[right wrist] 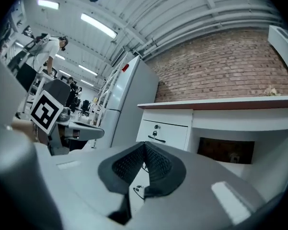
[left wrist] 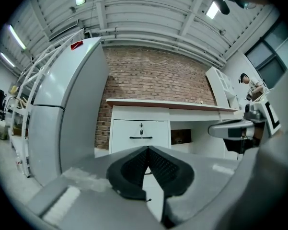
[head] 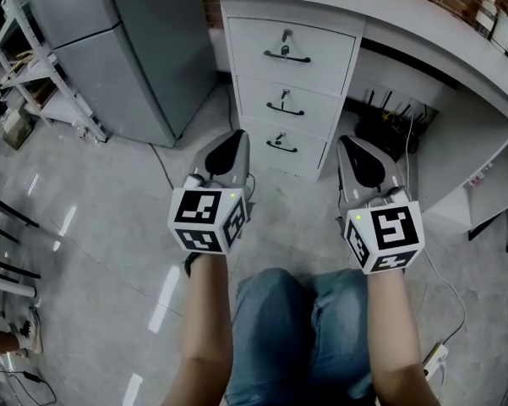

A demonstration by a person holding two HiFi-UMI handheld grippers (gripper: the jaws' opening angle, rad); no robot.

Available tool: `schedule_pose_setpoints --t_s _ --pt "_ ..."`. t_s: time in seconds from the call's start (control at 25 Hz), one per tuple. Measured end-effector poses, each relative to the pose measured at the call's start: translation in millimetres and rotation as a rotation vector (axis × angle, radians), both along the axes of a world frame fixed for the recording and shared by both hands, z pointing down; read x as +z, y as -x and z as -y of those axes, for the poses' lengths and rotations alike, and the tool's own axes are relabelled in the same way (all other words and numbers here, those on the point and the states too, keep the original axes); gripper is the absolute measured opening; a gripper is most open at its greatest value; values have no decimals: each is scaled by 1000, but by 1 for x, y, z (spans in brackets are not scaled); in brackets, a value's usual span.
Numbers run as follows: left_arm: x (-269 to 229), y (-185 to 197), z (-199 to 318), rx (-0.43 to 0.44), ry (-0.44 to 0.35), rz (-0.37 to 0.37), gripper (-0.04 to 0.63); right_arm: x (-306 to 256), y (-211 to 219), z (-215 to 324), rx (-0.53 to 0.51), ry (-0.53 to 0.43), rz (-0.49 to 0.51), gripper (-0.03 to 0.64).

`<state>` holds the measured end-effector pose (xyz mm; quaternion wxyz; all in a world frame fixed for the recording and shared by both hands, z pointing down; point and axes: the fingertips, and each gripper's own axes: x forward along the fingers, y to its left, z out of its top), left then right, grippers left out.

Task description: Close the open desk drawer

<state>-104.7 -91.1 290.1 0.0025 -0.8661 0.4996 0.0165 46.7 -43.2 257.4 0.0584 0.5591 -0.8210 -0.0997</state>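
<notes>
Head view, drawers: the drawer stack (head: 258, 91) sits under the left end of the white desk (head: 423, 32). All three fronts look flush with each other, and none stands out.
Head view, claws: the left gripper (head: 230, 139) and right gripper (head: 360, 146) are held side by side in front of the lower drawers. They are near the fronts but touch nothing.
Left gripper view, claw: clenched, pads pressed together with nothing between them.
Left gripper view, drawer: the top drawer (left wrist: 155, 128) lies straight ahead and apart, and it sits even with its frame.
Right gripper view, claw: clenched as well, and empty.
Right gripper view, drawer: the top drawer (right wrist: 175, 134) is ahead and slightly left, beside the dark knee space, and it looks pushed home.
Progress: judging by the flush fronts, the closing seems done. No open drawer shows that would need a push.
</notes>
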Motion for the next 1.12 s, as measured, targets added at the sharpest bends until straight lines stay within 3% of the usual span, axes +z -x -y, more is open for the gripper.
schedule_pose_setpoints --t_s 0.12,0.32,0.72,1.12 --pt "-3 0 -11 1 -51 1 0 6 0 -6 -6 -19 -29 -2" --pt "-10 -2 -32 -4 -143 24 0 9 -14 -6 20 -26 21 -3" --pt "-28 -13 -41 2 -185 13 0 -11 -24 -17 51 -129 32 -3" --pt "-33 -9 -42 -23 -193 19 0 -11 -27 -21 52 -103 67 -3"
